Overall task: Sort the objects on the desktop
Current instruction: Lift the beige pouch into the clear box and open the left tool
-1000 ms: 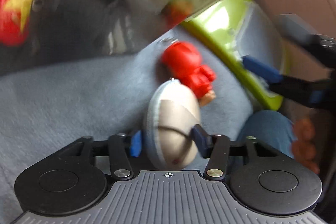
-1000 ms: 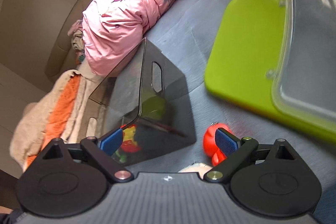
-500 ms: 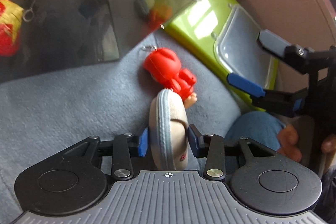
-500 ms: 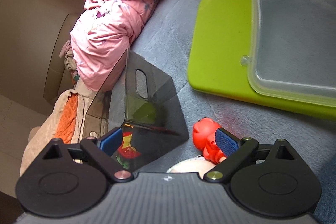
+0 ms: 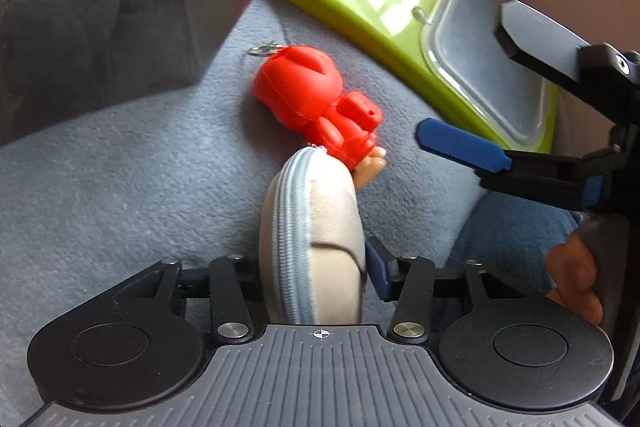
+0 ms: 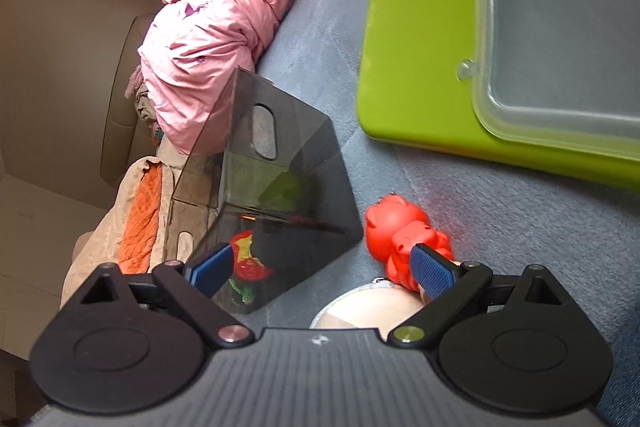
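Observation:
A beige zip pouch (image 5: 316, 235) stands edge-on on the blue-grey blanket (image 5: 120, 179), its far end touching a red toy figure (image 5: 312, 103) with a key ring. My left gripper (image 5: 312, 267) straddles the pouch; its jaws are opening, and the right pad (image 5: 376, 263) sits a sliver off the pouch's side. My right gripper (image 5: 462, 75) hovers open at the right, with nothing between its fingers. In the right wrist view that gripper (image 6: 320, 267) hangs over the red toy figure (image 6: 400, 239), its right pad (image 6: 432, 271) in front of the figure.
A smoky transparent box (image 6: 280, 179) holds a grey plush toy (image 5: 52, 15) and a red-yellow toy (image 6: 248, 255). A green board (image 6: 416, 67) carries a clear plastic lid (image 6: 560, 47). A pink quilt (image 6: 224, 19) lies behind. A person's jeans-clad knee (image 5: 512, 235) is at the right.
The pouch turned edge-on in my left gripper and came down onto the blanket by the red figure; the jaws have eased off it. My right gripper sank closer to the red figure.

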`<state>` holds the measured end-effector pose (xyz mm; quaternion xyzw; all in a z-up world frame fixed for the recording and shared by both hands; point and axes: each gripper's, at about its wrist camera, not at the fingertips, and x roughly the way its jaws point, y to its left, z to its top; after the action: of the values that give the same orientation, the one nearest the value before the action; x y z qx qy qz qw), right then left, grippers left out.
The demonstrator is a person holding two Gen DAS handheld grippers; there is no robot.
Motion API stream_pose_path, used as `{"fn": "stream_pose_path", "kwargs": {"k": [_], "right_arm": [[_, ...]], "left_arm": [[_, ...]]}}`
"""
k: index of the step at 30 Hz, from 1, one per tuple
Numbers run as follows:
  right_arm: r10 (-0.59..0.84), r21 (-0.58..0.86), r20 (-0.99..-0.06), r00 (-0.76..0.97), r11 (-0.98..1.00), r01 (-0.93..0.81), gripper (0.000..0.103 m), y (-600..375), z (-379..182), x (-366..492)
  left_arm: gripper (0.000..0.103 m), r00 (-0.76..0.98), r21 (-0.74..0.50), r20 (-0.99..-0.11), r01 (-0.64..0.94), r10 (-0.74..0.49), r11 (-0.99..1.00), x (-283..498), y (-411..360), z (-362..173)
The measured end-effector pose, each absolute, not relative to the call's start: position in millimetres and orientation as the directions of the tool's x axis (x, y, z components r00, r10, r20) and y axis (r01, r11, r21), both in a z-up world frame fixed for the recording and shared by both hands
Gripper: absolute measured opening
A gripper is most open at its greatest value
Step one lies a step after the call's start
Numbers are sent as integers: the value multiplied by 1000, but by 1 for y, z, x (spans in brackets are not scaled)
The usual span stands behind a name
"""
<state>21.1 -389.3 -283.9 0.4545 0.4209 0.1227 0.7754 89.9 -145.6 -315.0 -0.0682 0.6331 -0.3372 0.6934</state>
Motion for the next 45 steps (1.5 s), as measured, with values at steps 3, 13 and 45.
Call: {"fn": "stream_pose_path", "kwargs": {"k": [3,13,45], "right_arm": [[580,821,-529,619,533,203,96,-394,-288,21],[528,756,-606,595,616,224,97,-384,-284,23],[483,600,-671,562,800,29,97,-305,-216,0]], "left_arm": [[45,-18,-505,-836,417,-548,756,91,-142,-306],[45,-28,-546,-819,342,-573,765,98,-99,-298],[45,330,-561,-719,246,-612,791,114,125,-118]]}}
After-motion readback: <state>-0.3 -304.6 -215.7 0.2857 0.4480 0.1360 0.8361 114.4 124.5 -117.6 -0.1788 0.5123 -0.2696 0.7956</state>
